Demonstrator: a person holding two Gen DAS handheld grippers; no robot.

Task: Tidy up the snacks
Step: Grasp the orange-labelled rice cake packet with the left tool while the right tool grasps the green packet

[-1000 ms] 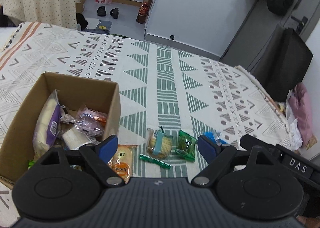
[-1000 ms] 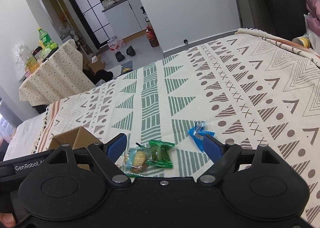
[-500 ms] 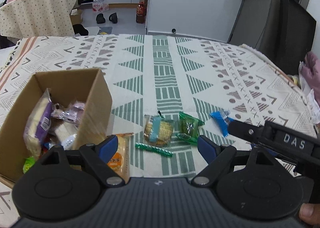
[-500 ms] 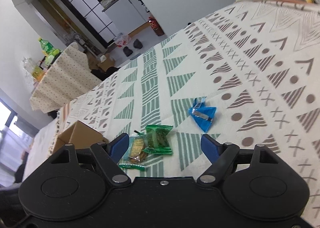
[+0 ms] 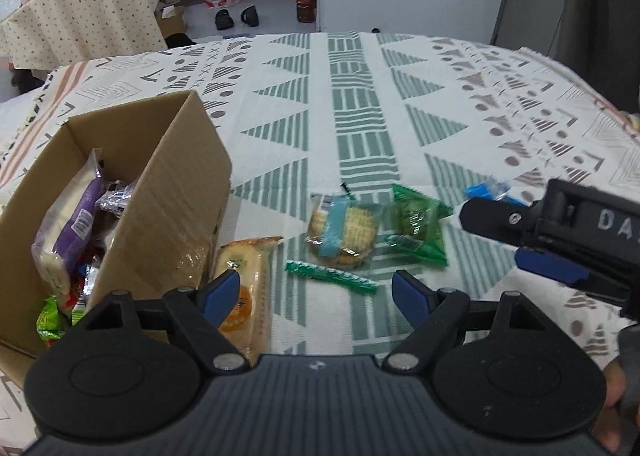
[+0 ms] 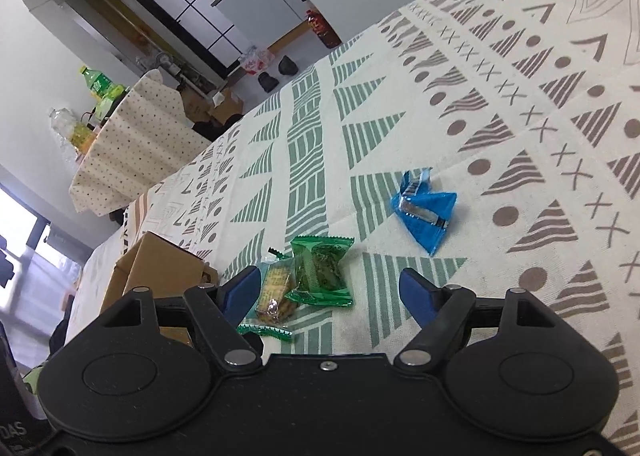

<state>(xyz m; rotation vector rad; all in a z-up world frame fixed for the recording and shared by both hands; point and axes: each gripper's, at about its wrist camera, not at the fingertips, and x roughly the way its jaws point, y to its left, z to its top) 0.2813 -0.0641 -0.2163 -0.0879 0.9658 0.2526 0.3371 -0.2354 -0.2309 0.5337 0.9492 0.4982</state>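
While both tools — left tool [image 5: 310,292] and right tool [image 6: 329,292] — are held open and empty above the worktop [image 5: 360,96], the green packet [image 6: 322,270] overlapping the cracker pack [image 6: 276,290] could be dragged along with it, missing the box [image 5: 176,192].

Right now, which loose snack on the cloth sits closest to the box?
The orange-label bread pack: it lies right beside the box wall. The cracker pack, green stick, green packet and blue packet lie farther right.
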